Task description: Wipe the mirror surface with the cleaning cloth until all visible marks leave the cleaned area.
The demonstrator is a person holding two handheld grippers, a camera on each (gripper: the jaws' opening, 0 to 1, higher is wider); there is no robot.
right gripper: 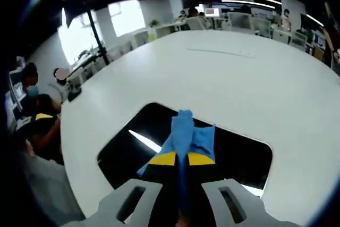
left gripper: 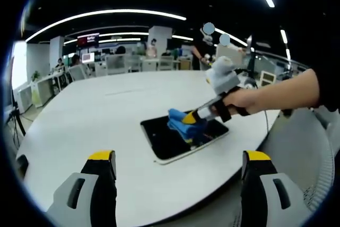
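Right gripper [right gripper: 181,159], jaws pinching blue cleaning cloth [right gripper: 187,134] against dark mirror [right gripper: 241,155] on white bench [right gripper: 228,78], left gripper [left gripper: 178,163] nearby, jaws spread, holding nothing

A big white table [left gripper: 95,110] with a round edge carries everything. A dark mirror [left gripper: 164,141] with round corners and a thin white rim lies flat on the table, near the close edge and a bit to the right in the left gripper view. A blue cloth [left gripper: 183,123] rests on the mirror's far right part. In the right gripper view the mirror [right gripper: 239,152] lies close, and the cloth [right gripper: 186,134] sits on its middle.
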